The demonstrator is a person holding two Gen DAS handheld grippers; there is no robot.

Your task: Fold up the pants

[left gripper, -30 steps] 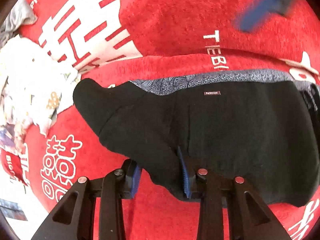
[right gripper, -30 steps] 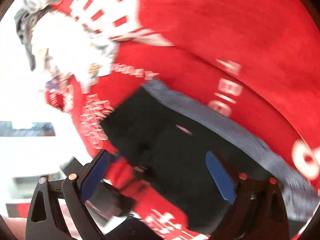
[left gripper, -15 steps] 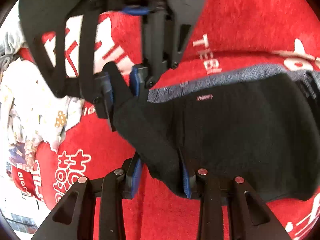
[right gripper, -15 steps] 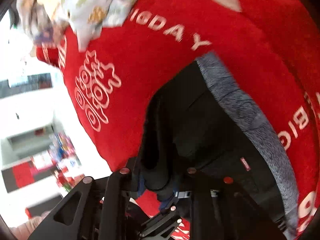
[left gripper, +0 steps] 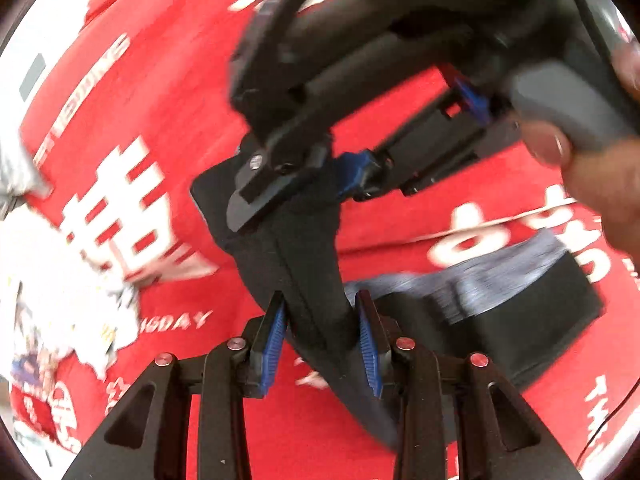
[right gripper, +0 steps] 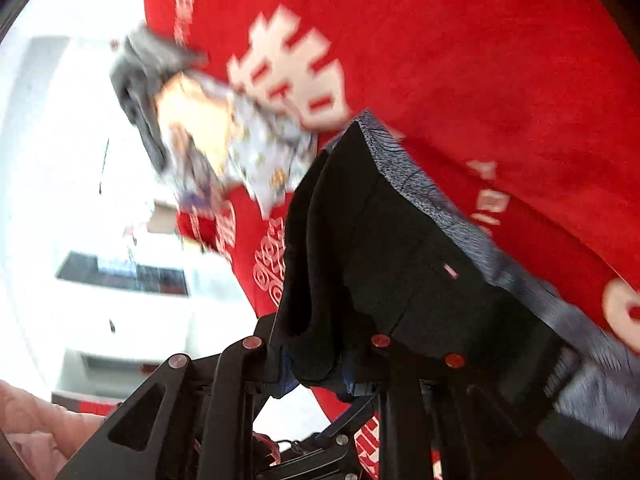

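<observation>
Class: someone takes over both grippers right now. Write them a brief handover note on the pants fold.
Left gripper: shut on a bunched edge of the pants.
Right gripper: jaws have just closed, shut on the pants' other raised end.
Pants: one side lifted off the red cloth, grey waistband hanging along it.
Done: both ends gripped and raised.
Left: lay the lifted side over, release, smooth.

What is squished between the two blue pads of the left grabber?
In the left wrist view, a bunched fold of the black pants sits pinched between the left gripper pads. Nothing else is there.
</observation>
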